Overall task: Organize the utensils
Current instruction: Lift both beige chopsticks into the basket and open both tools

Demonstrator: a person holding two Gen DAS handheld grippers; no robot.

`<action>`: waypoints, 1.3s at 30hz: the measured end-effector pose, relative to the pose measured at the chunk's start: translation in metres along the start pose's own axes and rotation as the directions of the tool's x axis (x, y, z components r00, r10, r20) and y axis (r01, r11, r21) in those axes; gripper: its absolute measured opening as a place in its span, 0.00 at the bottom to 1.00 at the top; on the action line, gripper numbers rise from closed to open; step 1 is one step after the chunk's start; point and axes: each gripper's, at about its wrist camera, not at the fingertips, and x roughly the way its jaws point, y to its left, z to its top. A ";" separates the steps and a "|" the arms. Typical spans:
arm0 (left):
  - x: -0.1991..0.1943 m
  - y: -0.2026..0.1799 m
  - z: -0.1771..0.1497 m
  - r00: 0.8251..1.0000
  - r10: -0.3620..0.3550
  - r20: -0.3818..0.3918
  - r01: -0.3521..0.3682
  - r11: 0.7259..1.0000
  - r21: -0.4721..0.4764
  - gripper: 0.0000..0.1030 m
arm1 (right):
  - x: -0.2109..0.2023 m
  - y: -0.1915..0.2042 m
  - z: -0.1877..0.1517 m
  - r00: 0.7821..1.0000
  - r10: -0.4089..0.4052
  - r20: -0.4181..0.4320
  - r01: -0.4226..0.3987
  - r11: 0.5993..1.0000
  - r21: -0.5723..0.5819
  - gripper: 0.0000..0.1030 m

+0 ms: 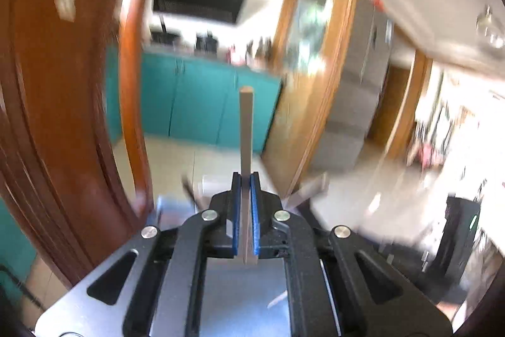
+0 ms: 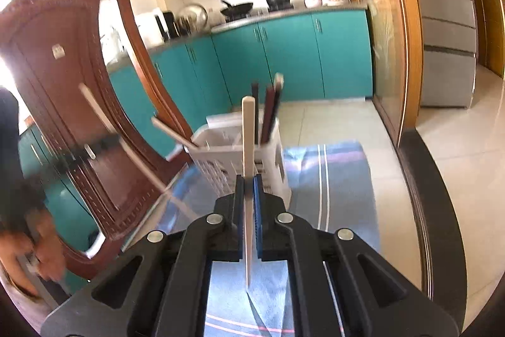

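While my left fingers clench a pale chopstick pointing to twelve o'clock, my right fingers grasp a white chopstick; ahead, the white caddy already holds several, so I judge sorting partway done.

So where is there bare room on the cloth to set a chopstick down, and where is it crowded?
The blue striped cloth is bare to the right of the white utensil basket, out to the dark table edge, and again between the basket and the right gripper. The basket's left is crowded: a chopstick leans out there, near the wooden chair.
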 end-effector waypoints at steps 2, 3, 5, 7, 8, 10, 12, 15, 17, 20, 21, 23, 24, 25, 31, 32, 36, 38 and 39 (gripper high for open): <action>-0.008 0.004 0.019 0.994 -0.001 0.113 0.005 0.999 -0.033 0.06 | -0.012 0.005 0.011 0.999 0.011 0.030 -0.010 1.000 -0.009 0.06; -0.010 0.007 0.024 0.988 -0.003 0.155 0.011 0.998 -0.057 0.06 | -0.014 0.007 0.017 0.999 0.017 0.041 -0.017 1.000 -0.013 0.06; -0.006 0.012 0.032 0.973 0.026 0.229 -0.001 0.994 -0.107 0.06 | -0.015 0.011 0.030 0.998 0.031 0.058 -0.030 0.999 -0.022 0.06; 0.007 0.011 0.034 0.965 0.082 0.247 -0.055 0.992 -0.113 0.06 | -0.020 0.019 0.045 0.995 0.039 0.089 -0.036 0.999 -0.031 0.06; 0.021 0.012 0.031 0.968 0.102 0.231 -0.078 0.991 -0.111 0.06 | -0.023 0.024 0.052 0.993 0.041 0.109 -0.037 0.999 -0.035 0.06; 0.046 0.014 0.024 0.976 0.117 0.182 -0.099 0.990 -0.106 0.06 | -0.027 0.031 0.068 0.988 0.041 0.148 -0.034 0.998 -0.045 0.06; 0.072 0.013 0.013 0.980 0.157 0.124 -0.148 0.986 -0.080 0.06 | -0.031 0.037 0.083 0.978 0.025 0.206 -0.014 0.998 -0.053 0.06; 0.095 0.012 0.002 0.980 0.187 0.063 -0.184 0.982 -0.052 0.06 | -0.037 0.042 0.097 0.956 0.009 0.295 0.002 0.999 -0.036 0.06; 0.106 0.010 -0.004 0.983 0.182 0.032 -0.181 0.983 -0.039 0.06 | -0.039 0.039 0.101 0.941 0.001 0.338 0.004 1.000 -0.015 0.06; 0.117 0.013 -0.007 0.984 0.177 0.010 -0.176 0.984 -0.035 0.07 | -0.036 0.037 0.098 0.922 -0.029 0.387 0.030 1.000 0.004 0.06; 0.117 0.013 -0.008 0.986 0.165 -0.001 -0.165 0.986 -0.039 0.07 | -0.031 0.036 0.097 0.919 -0.039 0.393 0.042 0.999 0.000 0.06; 0.119 0.013 -0.008 0.990 0.142 -0.013 -0.142 0.988 -0.057 0.07 | -0.023 0.033 0.095 0.914 -0.048 0.403 0.054 0.999 -0.004 0.06; 0.119 0.014 -0.009 0.990 0.139 -0.014 -0.140 0.988 -0.060 0.07 | -0.017 0.032 0.093 0.912 -0.048 0.408 0.056 0.998 -0.007 0.06; 0.118 0.014 -0.010 0.990 0.143 -0.013 -0.144 0.988 -0.057 0.07 | -0.009 0.030 0.090 0.912 -0.049 0.407 0.058 0.998 -0.012 0.06; 0.094 0.019 -0.010 0.987 0.160 0.035 -0.158 0.986 -0.060 0.21 | 0.028 0.027 0.083 0.935 -0.081 0.346 0.094 0.995 -0.021 0.06; 0.092 0.022 -0.011 0.987 0.157 0.040 -0.154 0.986 -0.066 0.21 | 0.030 0.027 0.083 0.936 -0.082 0.343 0.095 0.995 -0.020 0.06; 0.078 0.023 -0.019 0.985 0.169 0.045 -0.167 0.985 -0.050 0.25 | 0.035 0.028 0.082 0.937 -0.085 0.340 0.100 0.995 -0.026 0.06; 0.072 0.023 -0.025 0.980 0.195 0.044 -0.194 0.981 -0.027 0.29 | 0.037 0.027 0.080 0.938 -0.085 0.336 0.099 0.995 -0.025 0.06; 0.072 0.022 -0.028 0.979 0.200 0.036 -0.199 0.980 -0.012 0.29 | 0.038 0.028 0.079 0.939 -0.083 0.333 0.098 0.995 -0.026 0.06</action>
